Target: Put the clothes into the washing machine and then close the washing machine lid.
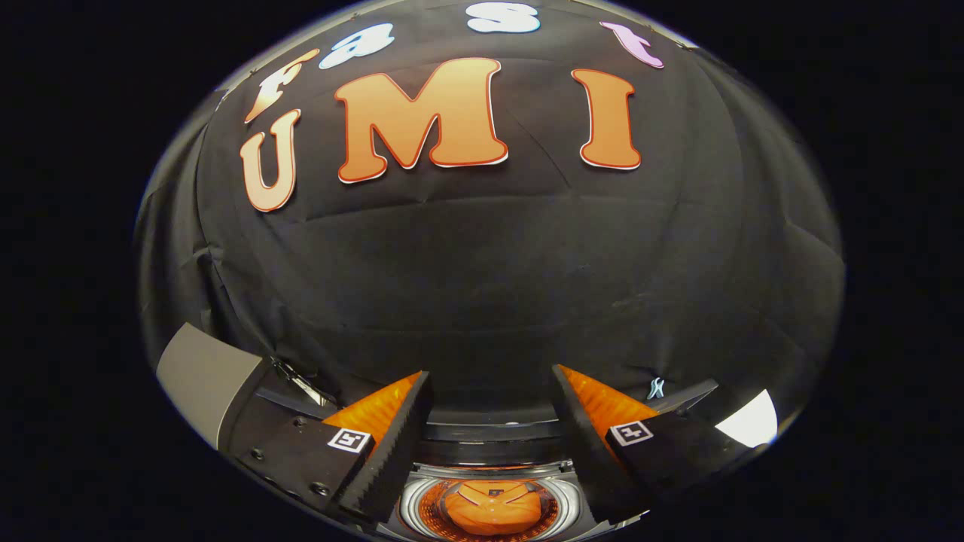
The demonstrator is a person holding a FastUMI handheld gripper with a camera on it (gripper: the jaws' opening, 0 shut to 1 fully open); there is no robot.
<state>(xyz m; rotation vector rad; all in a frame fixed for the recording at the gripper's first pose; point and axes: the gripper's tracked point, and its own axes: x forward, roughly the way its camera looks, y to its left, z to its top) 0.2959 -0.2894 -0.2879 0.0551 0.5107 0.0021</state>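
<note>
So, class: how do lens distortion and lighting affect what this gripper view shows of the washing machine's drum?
Gripper view: the fisheye bows the booth wall into a dome; the open gripper frames the drum below, squeezed small; the orange garment inside is brightly lit and sharp; a white patch is overexposed.

Black cloth wall (489, 263) fills backdrop, creased, seams running across. Grey panel (203, 376) stands low at left. Bright white patch (749, 421) shows low at right. Light dim, even.

Orange cloth garment (493, 512) lying soft, lightly creased, matt. Washing machine (422, 503) drum rim looking like glossy, smooth metal. Booth wall (482, 278) hanging as matt, wrinkled cloth.
</note>
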